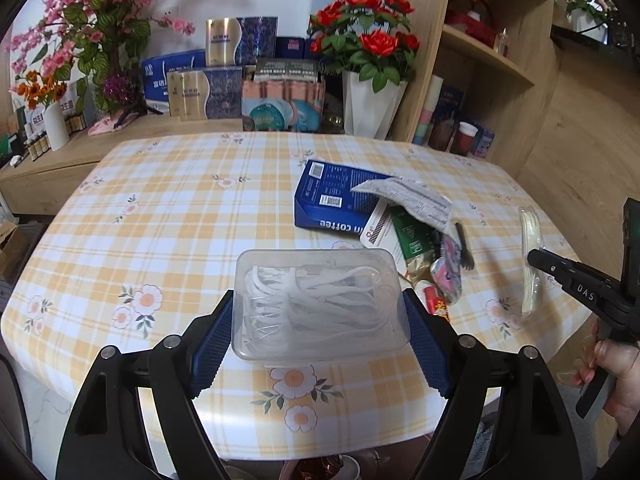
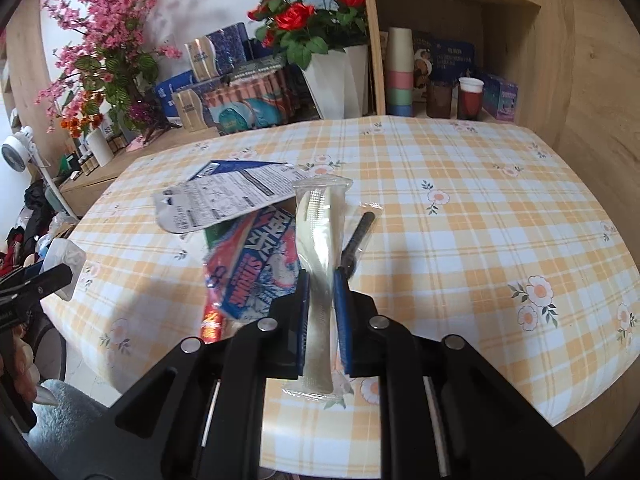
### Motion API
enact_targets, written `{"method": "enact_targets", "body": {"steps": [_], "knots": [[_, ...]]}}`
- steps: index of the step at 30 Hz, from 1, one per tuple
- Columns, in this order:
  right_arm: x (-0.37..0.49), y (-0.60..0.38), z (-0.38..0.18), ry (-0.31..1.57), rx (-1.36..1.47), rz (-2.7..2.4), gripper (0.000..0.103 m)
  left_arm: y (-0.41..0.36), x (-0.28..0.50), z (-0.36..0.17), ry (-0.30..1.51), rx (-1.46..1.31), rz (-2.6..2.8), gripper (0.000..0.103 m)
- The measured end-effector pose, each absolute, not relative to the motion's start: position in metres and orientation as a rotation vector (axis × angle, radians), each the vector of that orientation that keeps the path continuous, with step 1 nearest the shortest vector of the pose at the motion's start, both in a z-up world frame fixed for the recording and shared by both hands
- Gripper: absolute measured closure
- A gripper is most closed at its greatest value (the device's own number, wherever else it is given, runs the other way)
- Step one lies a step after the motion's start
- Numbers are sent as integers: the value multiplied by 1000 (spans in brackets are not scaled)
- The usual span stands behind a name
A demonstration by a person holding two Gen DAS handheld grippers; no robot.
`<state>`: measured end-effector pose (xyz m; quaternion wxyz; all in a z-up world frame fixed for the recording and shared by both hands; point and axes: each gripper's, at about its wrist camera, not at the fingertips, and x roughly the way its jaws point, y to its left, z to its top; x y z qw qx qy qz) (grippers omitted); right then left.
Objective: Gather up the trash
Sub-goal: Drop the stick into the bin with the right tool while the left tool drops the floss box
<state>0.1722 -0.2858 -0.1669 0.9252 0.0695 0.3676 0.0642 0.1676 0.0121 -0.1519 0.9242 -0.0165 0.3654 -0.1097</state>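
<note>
Table (image 1: 160,208): more trash was left near the blue box (image 1: 332,200).
Clear tub (image 1: 320,304): held wide by the left gripper (image 1: 320,340).
Wrapped cutlery (image 2: 320,264): pinched narrow by the right gripper (image 2: 322,320).
Tip: both should be kept squeezed and level.

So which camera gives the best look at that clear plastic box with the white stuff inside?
The left wrist view: the clear plastic box sits centred between the left gripper pads, lid and white contents plain. The right wrist view catches only a blurred corner at its left edge.
</note>
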Motion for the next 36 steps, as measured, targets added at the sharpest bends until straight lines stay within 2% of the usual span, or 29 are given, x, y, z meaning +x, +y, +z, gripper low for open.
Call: {"method": "enact_targets", "body": {"steps": [12, 29, 32, 34, 36], "knots": [[106, -255, -133, 675, 72, 310, 87, 22, 97, -111, 683, -42, -237, 25], [41, -205, -162, 836, 33, 549, 87, 47, 37, -103, 677, -88, -237, 25], [39, -196, -166, 868, 34, 598, 76, 49, 36, -104, 678, -92, -239, 25], [39, -192, -166, 864, 37, 610, 56, 49, 37, -105, 684, -95, -241, 25], [42, -192, -161, 848, 37, 591, 51, 47, 37, -107, 689, -96, -248, 25]]}}
